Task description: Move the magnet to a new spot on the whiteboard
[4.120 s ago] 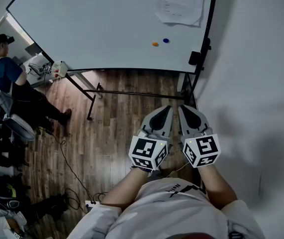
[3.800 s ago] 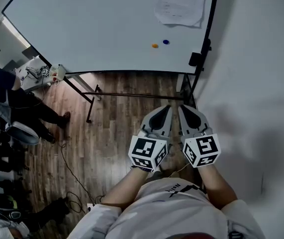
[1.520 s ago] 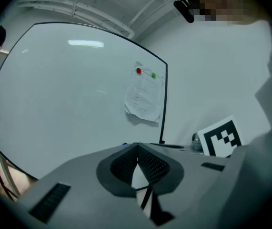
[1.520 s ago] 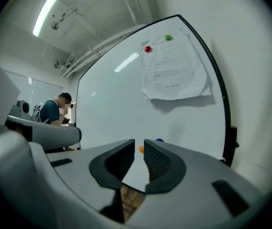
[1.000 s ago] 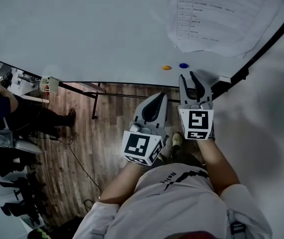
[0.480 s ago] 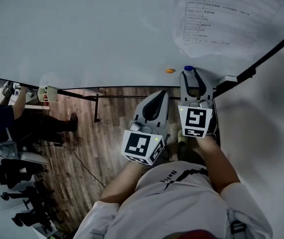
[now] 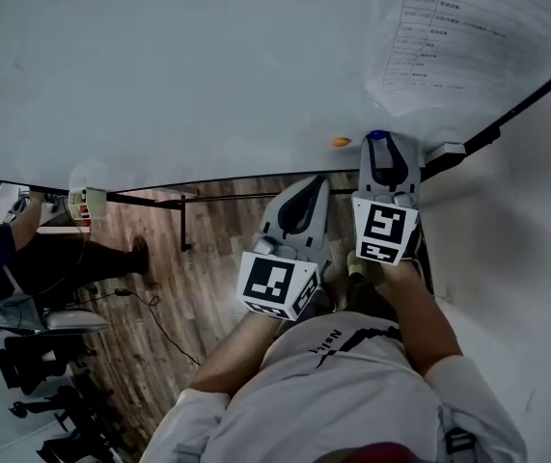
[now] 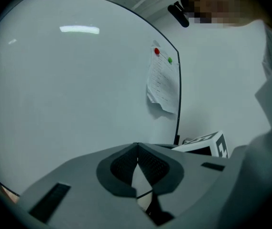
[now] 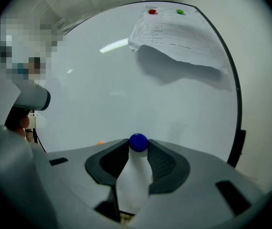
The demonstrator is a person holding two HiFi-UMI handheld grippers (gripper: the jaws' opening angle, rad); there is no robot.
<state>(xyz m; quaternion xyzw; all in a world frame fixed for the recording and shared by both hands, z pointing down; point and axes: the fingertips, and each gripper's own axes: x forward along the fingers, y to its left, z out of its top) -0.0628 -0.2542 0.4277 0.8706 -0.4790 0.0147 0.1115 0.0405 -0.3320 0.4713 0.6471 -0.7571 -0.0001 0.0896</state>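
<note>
Straddling the small round blue magnet (image 9: 138, 142) straight ahead, your right gripper's (image 9: 138, 146) just-opened jaws are standing spread, not pinching.

Dim, bluish fisheye views (dark corners), lamp glare on whiteboard (image 8: 69, 104)

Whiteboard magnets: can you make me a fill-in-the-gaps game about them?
The blue magnet sits beside a nearby magnet coloured ___.
A red magnet and a second magnet, coloured ___, hold up the paper.
The floor under the whiteboard looks like ___.
Missing words: orange, green, wood.
</note>
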